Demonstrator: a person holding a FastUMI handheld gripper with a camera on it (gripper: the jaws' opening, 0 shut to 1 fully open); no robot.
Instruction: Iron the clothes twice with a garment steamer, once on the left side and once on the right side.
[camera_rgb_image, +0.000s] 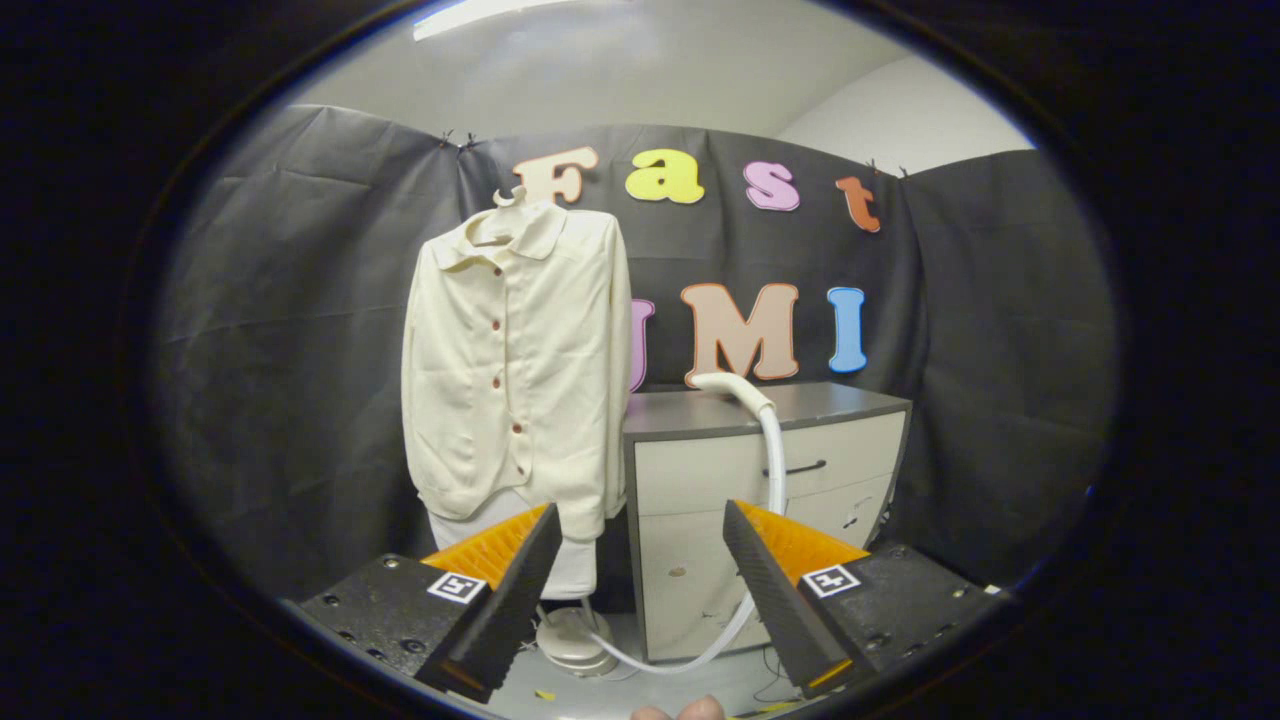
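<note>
While hand-held gripper (640, 520) gapes empty | one shirt (515, 370) | one steamer head (735, 390) | one cabinet (700, 470)

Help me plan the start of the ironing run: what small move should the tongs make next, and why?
Probably move forward and up toward the steamer head lying on the cabinet. The tongs are open and hold nothing, the steamer's hose hangs down the cabinet front, and the cream shirt on its hanger beside the cabinet cannot be steamed until the head is gripped.

A white steamer head (730, 385) is rested on the grey drawer cabinet's top (830, 402); its round base (572, 642) is stood on the floor (690, 690).
</note>
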